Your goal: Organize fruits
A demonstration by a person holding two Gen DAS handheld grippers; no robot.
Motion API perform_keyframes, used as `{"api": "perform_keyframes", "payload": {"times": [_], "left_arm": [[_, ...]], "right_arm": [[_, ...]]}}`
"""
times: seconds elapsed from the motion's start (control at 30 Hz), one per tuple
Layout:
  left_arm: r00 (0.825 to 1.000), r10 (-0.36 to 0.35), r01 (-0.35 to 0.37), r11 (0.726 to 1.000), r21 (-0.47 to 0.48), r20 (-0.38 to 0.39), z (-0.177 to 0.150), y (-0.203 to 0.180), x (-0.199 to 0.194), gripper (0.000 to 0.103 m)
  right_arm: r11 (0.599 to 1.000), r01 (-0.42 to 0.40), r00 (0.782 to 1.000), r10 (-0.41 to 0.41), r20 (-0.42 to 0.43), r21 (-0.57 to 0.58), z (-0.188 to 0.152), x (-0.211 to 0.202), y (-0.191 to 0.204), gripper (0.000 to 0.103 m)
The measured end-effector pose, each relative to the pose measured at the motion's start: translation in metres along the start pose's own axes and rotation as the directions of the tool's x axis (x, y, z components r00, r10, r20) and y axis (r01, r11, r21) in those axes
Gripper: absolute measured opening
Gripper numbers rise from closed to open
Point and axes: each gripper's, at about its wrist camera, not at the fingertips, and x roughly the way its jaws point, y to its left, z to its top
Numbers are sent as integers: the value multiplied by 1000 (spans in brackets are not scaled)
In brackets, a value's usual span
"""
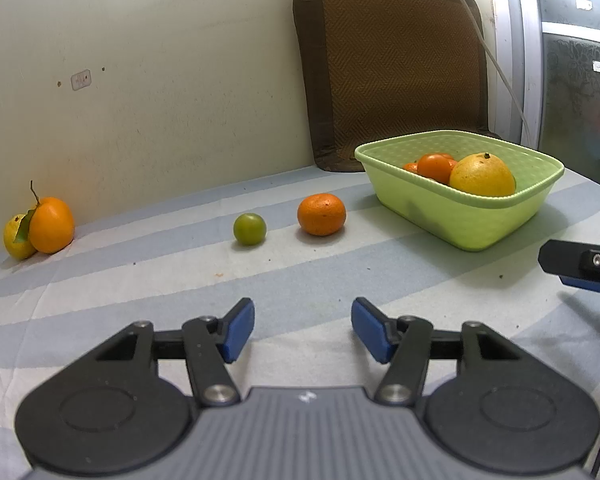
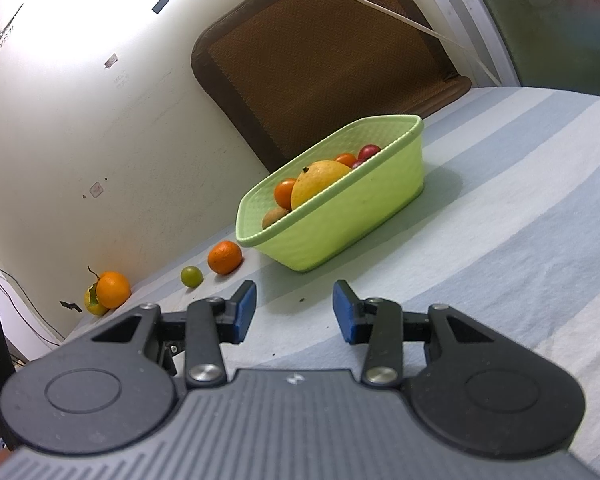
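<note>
Both tongs, left (image 1: 303, 330) and right (image 2: 294, 312), gape empty; the orange (image 1: 322, 214) ahead could roll if nudged off-centre.

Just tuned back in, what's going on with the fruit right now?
A person holds two grippers over a blue-and-white striped cloth; both the left gripper and the right gripper have open jaws and hold nothing. The light green plastic basket already holds several fruits. Outside it lie a round orange mandarin, a small green fruit, and an orange and yellow pair by the wall.
</note>
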Motion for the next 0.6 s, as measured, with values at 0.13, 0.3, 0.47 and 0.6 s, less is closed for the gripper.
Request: {"api": "perform_keyframes", "payload": {"times": [0.13,0.3,0.47,0.6], "left_arm": [[1000,0,0,1000,4,2,0,1,0,57],[1000,1,-1,1000,6,3,0,0,0,59],[1000,5,-5,1000,11,7,1,1,-1,63],[1000,8,-9,1000,14,14,0,1,-2,65]], "right_arm": [[1000,1,1000,-1,1,-1,0,0,0,45],[1000,2,1000,-2,3,3,0,0,0,45],[1000,-1,1000,1,5,1,0,-1,1,45],[1000,-2,1000,2,7,0,0,-1,2,45]]}}
